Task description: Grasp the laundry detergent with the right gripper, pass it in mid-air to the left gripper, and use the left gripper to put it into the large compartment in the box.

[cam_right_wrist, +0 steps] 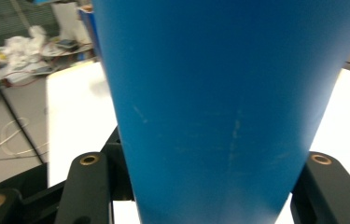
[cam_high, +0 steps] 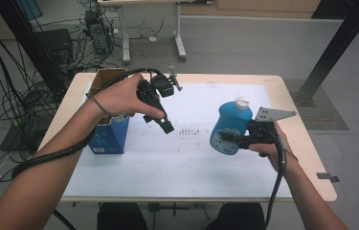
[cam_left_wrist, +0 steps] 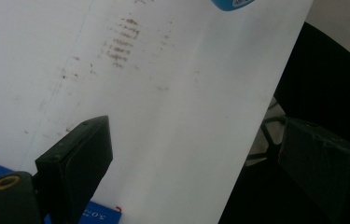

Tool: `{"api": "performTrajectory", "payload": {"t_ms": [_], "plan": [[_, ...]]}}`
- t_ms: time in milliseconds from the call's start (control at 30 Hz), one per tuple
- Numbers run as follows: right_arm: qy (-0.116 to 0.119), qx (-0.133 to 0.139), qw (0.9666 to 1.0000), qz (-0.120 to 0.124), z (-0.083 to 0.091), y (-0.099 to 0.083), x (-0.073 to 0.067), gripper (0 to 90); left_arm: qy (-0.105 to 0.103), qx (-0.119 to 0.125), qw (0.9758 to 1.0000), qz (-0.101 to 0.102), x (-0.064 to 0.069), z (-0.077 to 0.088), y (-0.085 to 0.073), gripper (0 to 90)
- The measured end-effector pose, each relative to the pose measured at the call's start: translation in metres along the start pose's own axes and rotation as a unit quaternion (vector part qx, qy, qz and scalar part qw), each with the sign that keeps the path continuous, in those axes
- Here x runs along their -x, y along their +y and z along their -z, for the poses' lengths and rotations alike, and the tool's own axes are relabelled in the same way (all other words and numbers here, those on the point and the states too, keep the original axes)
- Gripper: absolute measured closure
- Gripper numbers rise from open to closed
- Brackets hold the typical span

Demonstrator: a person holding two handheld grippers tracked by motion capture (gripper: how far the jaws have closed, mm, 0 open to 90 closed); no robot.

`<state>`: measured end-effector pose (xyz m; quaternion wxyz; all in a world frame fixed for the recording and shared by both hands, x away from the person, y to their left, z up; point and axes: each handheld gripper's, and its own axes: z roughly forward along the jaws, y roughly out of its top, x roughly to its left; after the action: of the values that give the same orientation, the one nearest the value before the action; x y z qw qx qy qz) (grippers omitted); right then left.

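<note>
High view, table: a pale wooden table (cam_high: 306, 143) with rounded corners, covered by a smooth white sheet (cam_high: 167, 158) that carries a small patch of dark smudges (cam_high: 189, 130) near its middle.
High view, blue bottle: a glossy blue plastic bottle (cam_high: 229, 125) with a white screw cap (cam_high: 242, 102), rounded at the shoulders, tilted and lifted clear of the sheet on the right side of the table.
High view, right gripper: the right gripper (cam_high: 232, 139), black and angular with a grey three-cornered plate on top, is clamped across the bottle's lower body.
High view, left gripper: the left gripper (cam_high: 160, 120), black, held above the sheet with nothing in it, just beside an open blue cardboard box (cam_high: 107, 136) with brown inner flaps.
Left gripper view, jaws: two matte black blocky jaws stand wide apart and grip nothing; the white sheet with its smudges lies beyond them.
Left gripper view, bottle: a blue curved edge of it sits at the top edge, well away.
Left gripper view, box: a blue corner shows at bottom left.
Right gripper view, bottle: the smooth blue wall, faintly scratched, stands between the jaws.
Right gripper view, jaws: black jaws with brass-ringed holes press on both sides of the bottle.
</note>
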<state>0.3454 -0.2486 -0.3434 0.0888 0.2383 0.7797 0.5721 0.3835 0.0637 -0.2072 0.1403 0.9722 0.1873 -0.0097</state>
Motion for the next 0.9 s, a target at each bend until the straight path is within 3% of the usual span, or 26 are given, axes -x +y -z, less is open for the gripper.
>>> {"api": "performTrajectory", "payload": {"t_ms": [33, 133, 167, 367, 600, 900], "plan": [[0.015, -0.001, 0.9999, 0.005, -0.002, 0.004, -0.002, 44.5, -0.002, 0.0, 1.0, -0.005, 0.001, 0.001, 0.001, 10.0], [0.027, -0.007, 0.9995, 0.016, -0.005, 0.009, -0.006, 44.5, -0.002, 0.001, 0.9997, -0.025, 0.005, 0.005, 0.005, 10.1], [0.033, -0.011, 0.9992, 0.021, -0.007, 0.012, -0.008, 44.4, -0.005, 0.002, 0.9991, -0.042, 0.009, 0.008, 0.007, 10.1], [0.057, -0.02, 0.9975, 0.037, -0.015, 0.018, -0.013, 44.4, -0.012, -0.006, 0.9976, -0.068, 0.016, 0.012, 0.013, 10.1], [0.093, -0.022, 0.9944, 0.045, -0.026, 0.025, -0.019, 44.4, -0.014, -0.009, 0.9959, -0.089, 0.023, 0.018, 0.019, 10.4], [0.121, -0.03, 0.9905, 0.058, -0.039, 0.03, -0.025, 44.4, -0.018, -0.021, 0.9931, -0.114, 0.034, 0.022, 0.028, 10.3]]}}
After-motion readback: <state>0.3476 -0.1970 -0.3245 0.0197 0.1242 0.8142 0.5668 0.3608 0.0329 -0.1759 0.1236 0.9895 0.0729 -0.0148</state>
